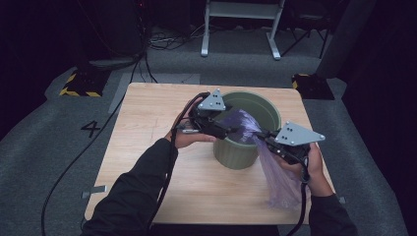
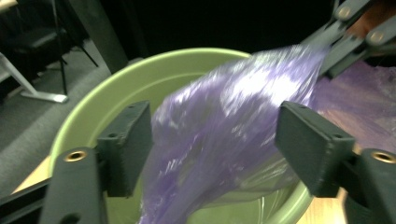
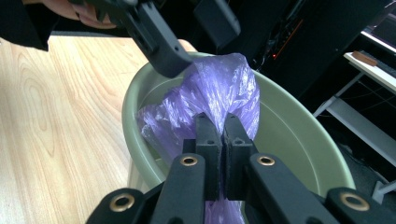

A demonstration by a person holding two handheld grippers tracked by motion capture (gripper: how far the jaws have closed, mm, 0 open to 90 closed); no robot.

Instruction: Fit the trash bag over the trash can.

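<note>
At lower right of the high view, the right gripper [image 1: 268, 138] clamps its jaws together on a purple plastic bag [image 1: 280, 177], whose long tail hangs down outside the green bucket [image 1: 236, 152] at centre frame. Farther in, the left gripper [image 2: 212, 144] stands with jaws wide apart either side of the bag's bunched top over the bucket's mouth.
</note>
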